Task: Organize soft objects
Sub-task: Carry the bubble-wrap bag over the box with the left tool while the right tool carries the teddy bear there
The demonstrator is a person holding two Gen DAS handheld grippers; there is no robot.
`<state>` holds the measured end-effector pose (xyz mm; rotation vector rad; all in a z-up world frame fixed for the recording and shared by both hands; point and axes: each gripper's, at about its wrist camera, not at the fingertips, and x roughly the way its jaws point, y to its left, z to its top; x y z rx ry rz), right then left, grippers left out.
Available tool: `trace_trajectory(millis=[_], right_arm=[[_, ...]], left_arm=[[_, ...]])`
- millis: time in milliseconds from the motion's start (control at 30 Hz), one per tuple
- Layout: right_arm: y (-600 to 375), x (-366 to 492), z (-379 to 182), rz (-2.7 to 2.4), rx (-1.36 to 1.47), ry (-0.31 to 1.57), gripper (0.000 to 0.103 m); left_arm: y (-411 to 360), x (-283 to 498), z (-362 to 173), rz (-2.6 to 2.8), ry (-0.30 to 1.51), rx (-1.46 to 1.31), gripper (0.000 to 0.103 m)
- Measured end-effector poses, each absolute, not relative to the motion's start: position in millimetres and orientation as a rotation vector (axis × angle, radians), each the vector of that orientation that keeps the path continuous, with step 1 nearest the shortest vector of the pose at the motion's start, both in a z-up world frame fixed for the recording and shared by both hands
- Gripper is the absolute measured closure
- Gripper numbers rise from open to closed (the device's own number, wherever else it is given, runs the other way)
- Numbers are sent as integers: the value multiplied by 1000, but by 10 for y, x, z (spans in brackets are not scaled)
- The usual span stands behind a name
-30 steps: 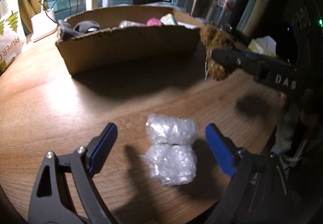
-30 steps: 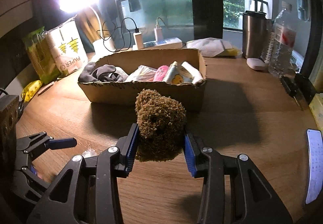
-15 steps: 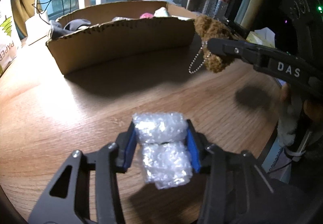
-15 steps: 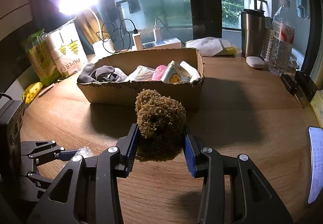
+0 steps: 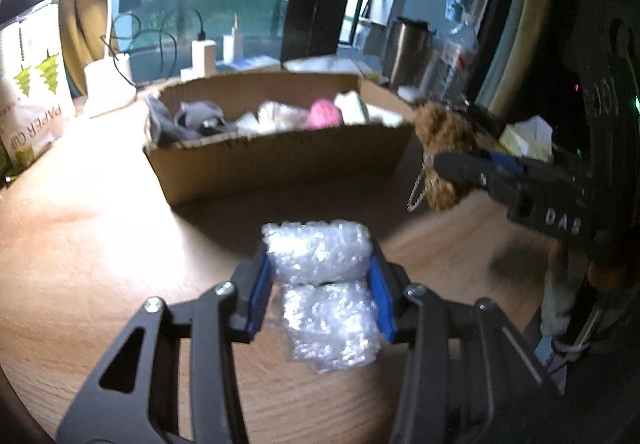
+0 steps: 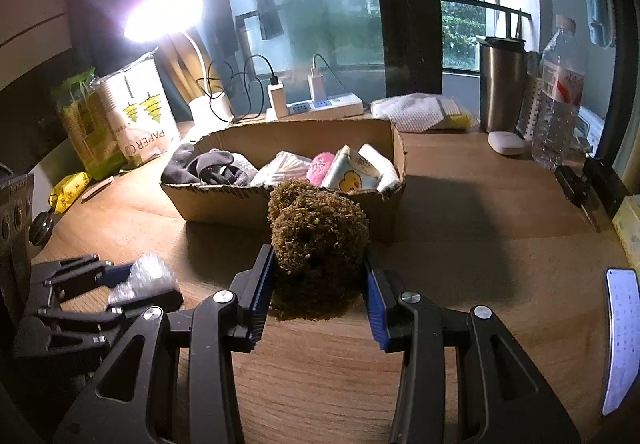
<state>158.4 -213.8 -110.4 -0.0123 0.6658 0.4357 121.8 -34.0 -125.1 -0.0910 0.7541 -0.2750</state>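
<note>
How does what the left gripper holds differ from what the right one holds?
The left gripper clamps a clear, shiny folded bubble-wrap bundle; the right gripper clamps a brown, fuzzy plush toy. The plush trails a small metal chain; the bundle has none. Both are squeezed short of the cardboard box.

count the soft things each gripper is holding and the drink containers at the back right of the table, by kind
clear bubble wrap bundle, in the left gripper: 1
brown fuzzy plush toy, in the right gripper: 1
steel tumbler: 1
clear plastic water bottle: 1
total: 4
</note>
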Motion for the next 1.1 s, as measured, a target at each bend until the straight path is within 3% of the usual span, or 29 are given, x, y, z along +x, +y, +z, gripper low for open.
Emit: trace_trajectory(millis=[1100], right_arm=[[-1833, 1853, -648, 492, -95, 510, 60]], left_arm=[[80, 1701, -650, -138, 489, -99, 59]])
